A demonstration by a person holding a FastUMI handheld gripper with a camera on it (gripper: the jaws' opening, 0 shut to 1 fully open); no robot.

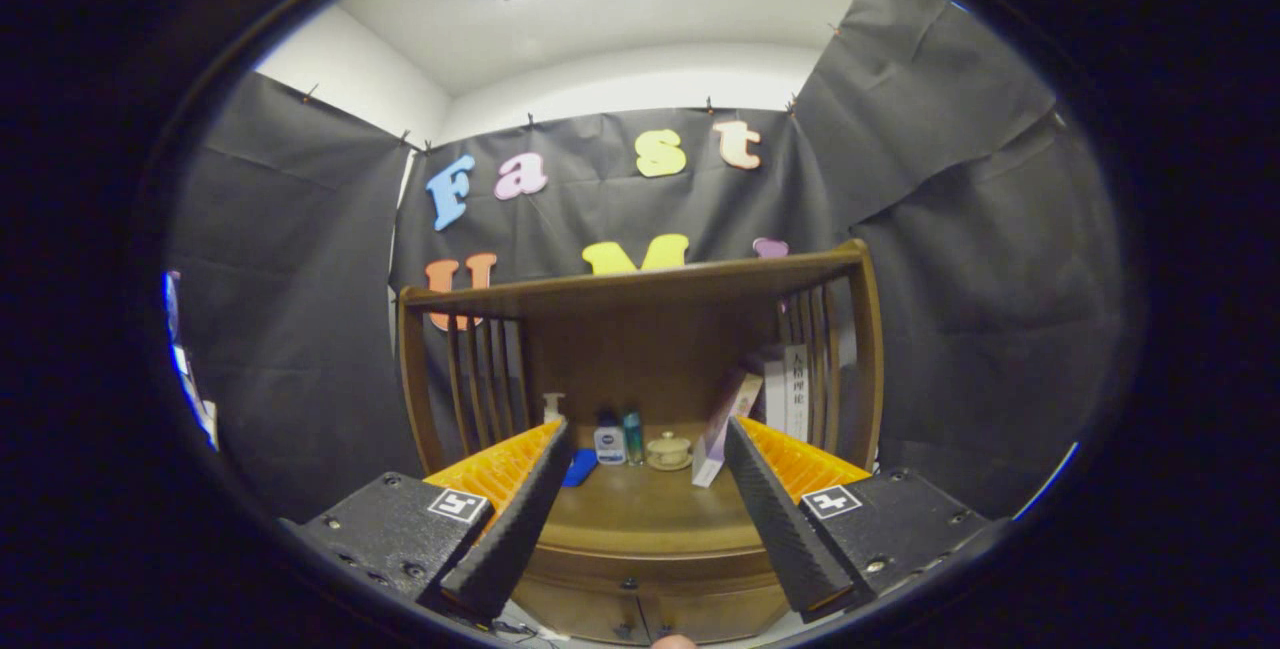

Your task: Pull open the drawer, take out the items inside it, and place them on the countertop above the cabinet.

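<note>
**A:** Where is the drawer from where you hold the claw?

**B:** Low down. The brown wooden drawer front with small dark knobs (640, 601) sits just under the rounded lip of the brown wooden countertop (650, 514), and it looks shut to me. My gripper (648, 449) hangs above that countertop with its fingers spread wide, pinching nothing.

**A:** What could go wrong?

**B:** I'd have to dip well below the countertop edge to reach a knob. It is small; if I close off-centre, I'd judge the fingers slip off, or a finger knocks the lip on the way down.

**A:** And what is inside?

**B:** I cannot tell; the drawer hides its contents. The countertop itself is already carrying things. At its back stand a small white bottle with a dark cap (609, 443), a slim teal bottle (633, 437) just beside it and a pale lidded ceramic dish (669, 450) next along. A flat blue object (579, 467) lies by my left finger, and white and purple books (765, 404) lean at the countertop's right end, against the slatted wooden side (835, 354).

**A:** So room is short?

**B:** At the back, yes. Careless placing could topple those bottles; the bare front looks safer.
</note>
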